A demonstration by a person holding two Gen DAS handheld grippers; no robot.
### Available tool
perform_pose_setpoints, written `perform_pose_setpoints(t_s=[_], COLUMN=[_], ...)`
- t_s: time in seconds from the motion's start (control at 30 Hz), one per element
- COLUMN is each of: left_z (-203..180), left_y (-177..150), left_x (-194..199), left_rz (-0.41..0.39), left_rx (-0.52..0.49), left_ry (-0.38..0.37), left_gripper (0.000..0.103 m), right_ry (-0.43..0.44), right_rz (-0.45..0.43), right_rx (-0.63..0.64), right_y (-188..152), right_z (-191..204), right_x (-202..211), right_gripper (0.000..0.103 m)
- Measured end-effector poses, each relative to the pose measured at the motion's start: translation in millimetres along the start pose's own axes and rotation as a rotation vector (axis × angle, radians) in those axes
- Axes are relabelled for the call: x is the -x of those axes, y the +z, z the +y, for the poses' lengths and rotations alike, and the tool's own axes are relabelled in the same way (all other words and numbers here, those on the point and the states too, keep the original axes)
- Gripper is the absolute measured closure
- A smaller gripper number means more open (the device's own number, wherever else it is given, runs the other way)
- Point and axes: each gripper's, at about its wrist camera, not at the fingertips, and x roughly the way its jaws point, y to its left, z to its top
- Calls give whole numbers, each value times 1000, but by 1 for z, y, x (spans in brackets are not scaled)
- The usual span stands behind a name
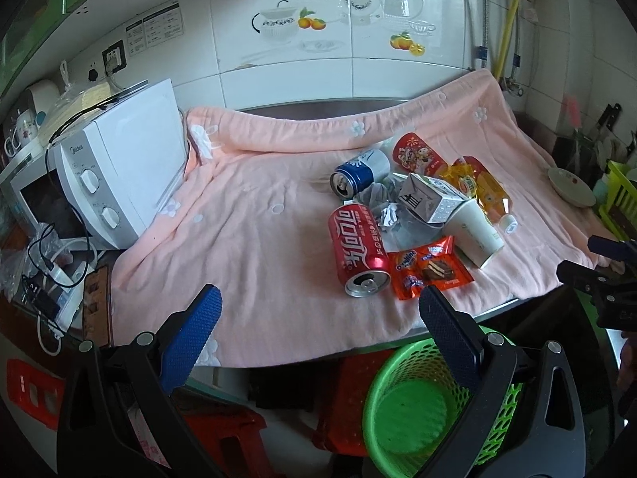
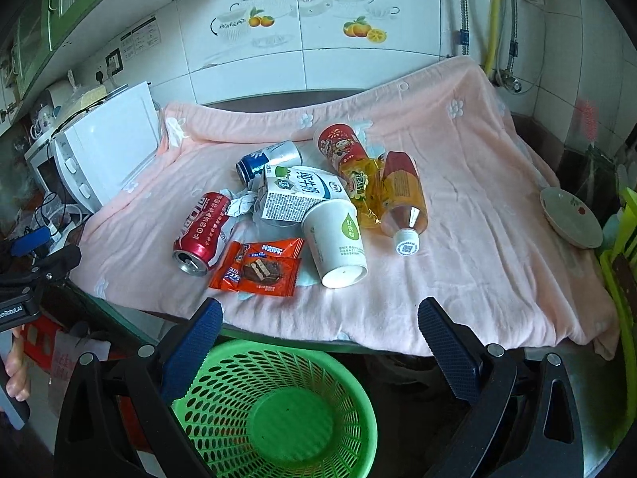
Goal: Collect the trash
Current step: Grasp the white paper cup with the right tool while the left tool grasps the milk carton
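Nearest me, the left hand-held gripper and the right hand-held gripper both hang spread wide, pinching nothing, short of the near edge of the surface. Below that edge stands a green mesh basket; the right view looks straight into it, while in the left view my right finger hides part of its rim. Only the right view shows the paper cup's green drop logo and the milk carton's printed face.

A pink blanket covers the surface. On it, near centre, lies the trash: an orange snack wrapper flat and closest; a red cola can on its side, long axis near to far, opening toward me; the cup on its side, base toward me. Beyond, an amber bottle lies cap near, beside a blue can and a red snack tube.

A white microwave sits far left, a small dish right, tiled wall behind.
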Motion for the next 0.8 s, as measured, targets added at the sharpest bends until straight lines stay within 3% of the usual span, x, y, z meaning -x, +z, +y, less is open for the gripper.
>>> perform_pose_setpoints(t_s=[0.23, 0.37, 0.47, 0.8], left_z=[0, -1, -5, -20], left_y=[17, 26, 33, 68], left_x=[-22, -38, -48, -87], left_rz=[2, 19, 15, 11], left_rx=[-46, -69, -103, -224], left_ry=[-21, -58, -78, -221], left_gripper=[6, 6, 6, 6], right_ry=[13, 46, 52, 19], right_rz=[35, 79, 107, 187], right_rx=[15, -26, -44, 10], right_y=[22, 32, 39, 48], right_z=[-3, -15, -20, -27], right_x=[-45, -76, -97, -152], right_gripper=[9, 19, 21, 25])
